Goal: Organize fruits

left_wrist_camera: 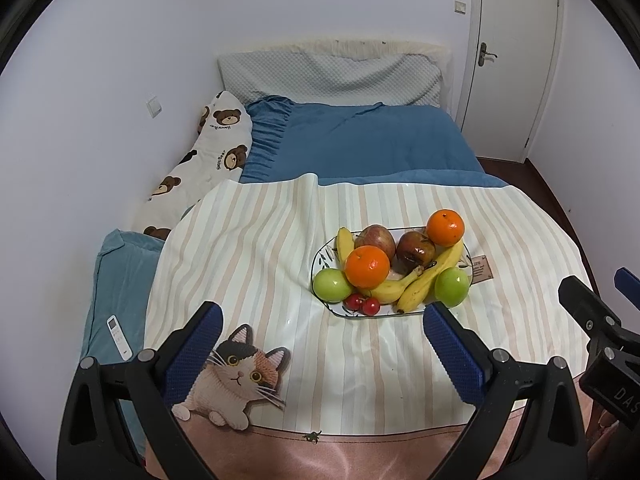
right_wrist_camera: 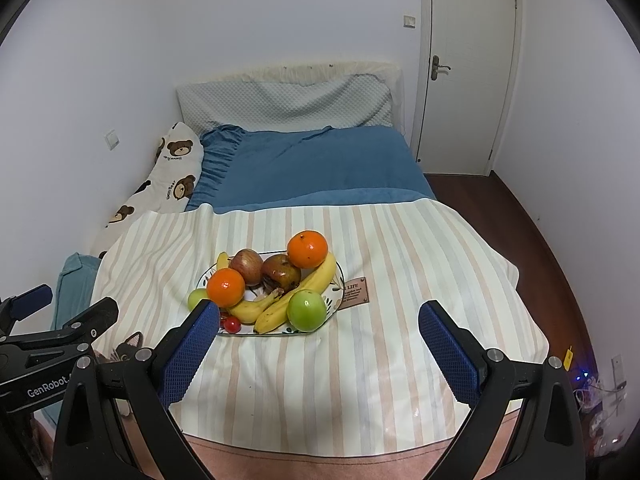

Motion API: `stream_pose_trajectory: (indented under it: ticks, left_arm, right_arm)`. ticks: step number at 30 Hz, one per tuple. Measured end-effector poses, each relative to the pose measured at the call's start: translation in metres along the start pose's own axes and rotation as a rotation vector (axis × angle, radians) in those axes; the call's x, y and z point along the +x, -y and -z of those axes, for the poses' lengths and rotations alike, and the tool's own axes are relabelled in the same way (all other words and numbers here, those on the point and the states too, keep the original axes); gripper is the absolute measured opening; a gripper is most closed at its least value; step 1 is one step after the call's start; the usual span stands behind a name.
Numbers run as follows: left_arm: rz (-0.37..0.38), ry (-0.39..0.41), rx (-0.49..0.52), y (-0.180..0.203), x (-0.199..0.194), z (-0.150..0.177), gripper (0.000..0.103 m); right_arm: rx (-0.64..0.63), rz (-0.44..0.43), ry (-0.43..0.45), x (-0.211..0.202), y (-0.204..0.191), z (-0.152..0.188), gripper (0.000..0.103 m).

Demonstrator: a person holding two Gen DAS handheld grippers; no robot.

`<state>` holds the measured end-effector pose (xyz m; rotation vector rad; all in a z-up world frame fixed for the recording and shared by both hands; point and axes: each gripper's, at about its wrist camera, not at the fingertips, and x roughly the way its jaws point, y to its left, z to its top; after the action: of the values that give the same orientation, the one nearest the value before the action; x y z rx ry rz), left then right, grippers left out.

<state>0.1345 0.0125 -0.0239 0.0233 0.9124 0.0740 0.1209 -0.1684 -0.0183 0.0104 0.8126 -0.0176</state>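
Bedroom scene, left wrist view first. White walls, white door (left_wrist_camera: 516,60) at far right with a lever handle, light switch (left_wrist_camera: 461,7) beside it, another switch (left_wrist_camera: 153,105) on the left wall. Bed (left_wrist_camera: 372,140) runs away from the camera: blue sheet, grey dimpled pillow (left_wrist_camera: 332,76) at the head, bear-print bolster (left_wrist_camera: 200,160) along the left wall. Striped cloth (left_wrist_camera: 260,240) with a cat patch (left_wrist_camera: 236,380) covers the near half of the bed. White remote (left_wrist_camera: 119,337) lies on the teal cushion (left_wrist_camera: 116,280) at near left. Plate (left_wrist_camera: 320,258) sits on the striped cloth, right of centre, loaded: two oranges (left_wrist_camera: 367,267), two green apples (left_wrist_camera: 332,285), red apple (left_wrist_camera: 375,242), a dark bruised fruit (left_wrist_camera: 415,251), bananas (left_wrist_camera: 424,284), cherries (left_wrist_camera: 362,304) at the near rim. Left hand-held gripper (left_wrist_camera: 320,344) hangs over the near cloth, jaws spread wide, nothing between them, short of the plate.

Right wrist view. Same bed, door (right_wrist_camera: 468,68) now nearer centre-right, dark wood floor (right_wrist_camera: 532,220) right of the bed, cables and small lit devices in the near right corner. Plate (right_wrist_camera: 340,276) is left of centre here. Right hand-held gripper (right_wrist_camera: 320,340) is also spread wide and empty; its left finger (right_wrist_camera: 192,352) overlaps the plate's near-left rim in view, contact can't be told.
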Motion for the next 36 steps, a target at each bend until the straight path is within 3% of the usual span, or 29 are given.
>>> stream_pose_trajectory:
  ticks: [36]
  left_arm:
    - [-0.002,0.01,0.004,0.004,-0.007,-0.001,0.103]
  right_arm:
    - [0.009,0.003,0.016,-0.013,0.001,-0.006,0.102]
